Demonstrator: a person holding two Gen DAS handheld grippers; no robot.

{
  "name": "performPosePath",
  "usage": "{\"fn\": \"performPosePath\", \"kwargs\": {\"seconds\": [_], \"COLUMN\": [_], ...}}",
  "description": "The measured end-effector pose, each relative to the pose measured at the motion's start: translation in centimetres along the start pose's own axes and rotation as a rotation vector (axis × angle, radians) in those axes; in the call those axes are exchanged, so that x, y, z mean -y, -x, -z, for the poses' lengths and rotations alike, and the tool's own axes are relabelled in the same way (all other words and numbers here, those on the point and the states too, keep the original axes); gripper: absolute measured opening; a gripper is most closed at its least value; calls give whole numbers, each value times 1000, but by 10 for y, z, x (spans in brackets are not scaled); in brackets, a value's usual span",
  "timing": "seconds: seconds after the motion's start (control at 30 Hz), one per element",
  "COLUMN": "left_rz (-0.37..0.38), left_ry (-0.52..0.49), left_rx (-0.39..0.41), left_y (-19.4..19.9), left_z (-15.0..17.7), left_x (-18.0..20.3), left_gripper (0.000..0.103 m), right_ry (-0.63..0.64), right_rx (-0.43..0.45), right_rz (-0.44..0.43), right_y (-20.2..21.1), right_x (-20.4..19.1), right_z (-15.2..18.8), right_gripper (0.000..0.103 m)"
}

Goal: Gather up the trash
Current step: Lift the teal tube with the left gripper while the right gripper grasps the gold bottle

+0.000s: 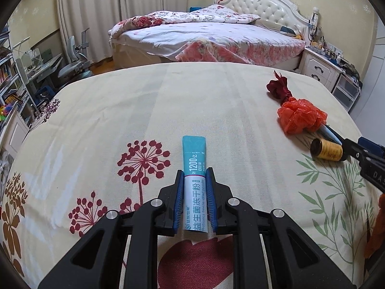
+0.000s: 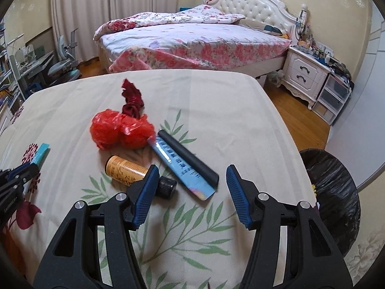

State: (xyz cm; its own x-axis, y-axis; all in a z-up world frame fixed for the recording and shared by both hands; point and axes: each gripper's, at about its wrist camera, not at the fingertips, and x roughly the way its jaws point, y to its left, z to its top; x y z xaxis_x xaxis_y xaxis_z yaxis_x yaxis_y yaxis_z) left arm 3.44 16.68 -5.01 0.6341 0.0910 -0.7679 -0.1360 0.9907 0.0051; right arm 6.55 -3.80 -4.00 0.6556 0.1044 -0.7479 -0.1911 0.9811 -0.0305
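Bedroom with a flowery bed [image 2: 192, 38] far back; up close, a cream tablecloth with printed flowers and leaves [image 1: 192, 101]. Left gripper [image 1: 195, 187] pinching a long teal and white powder packet [image 1: 194, 168], fingers pressed tight on its sides. Right gripper [image 2: 192, 180] spread wide with nothing in it, hovering over the trash pile. Crumpled red plastic bag [image 2: 120, 132] at 11 o'clock from those fingers, small yellow bottle with a black cap [image 2: 127, 168] at 9 o'clock, flat blue card beside a black bar [image 2: 185, 163] at 12 o'clock. Bin lined with a black bag [image 2: 334, 192] at 3 o'clock, past the table edge.

Best to keep the squeeze on the packet, carry it over the bin's mouth, then let go.

Bin cut off at the side. Hard to tell what lies inside. Packet's lower end hidden between the fingers.
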Motion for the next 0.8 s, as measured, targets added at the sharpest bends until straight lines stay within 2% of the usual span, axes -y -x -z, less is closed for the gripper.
{"fn": "performPosePath", "kwargs": {"seconds": [0.33, 0.6, 0.8], "left_rz": [-15, -17, -18], "left_ry": [22, 39, 32], "left_rx": [5, 9, 12], "left_y": [5, 7, 8], "left_z": [4, 5, 6], "left_x": [-14, -21, -21], "left_gripper": [19, 19, 19], "right_ry": [28, -7, 4], "right_rx": [-17, 13, -8], "right_rz": [-38, -13, -4], "right_y": [6, 15, -2], "right_x": [-17, -7, -6], "right_z": [7, 3, -6], "right_gripper": [57, 57, 57]}}
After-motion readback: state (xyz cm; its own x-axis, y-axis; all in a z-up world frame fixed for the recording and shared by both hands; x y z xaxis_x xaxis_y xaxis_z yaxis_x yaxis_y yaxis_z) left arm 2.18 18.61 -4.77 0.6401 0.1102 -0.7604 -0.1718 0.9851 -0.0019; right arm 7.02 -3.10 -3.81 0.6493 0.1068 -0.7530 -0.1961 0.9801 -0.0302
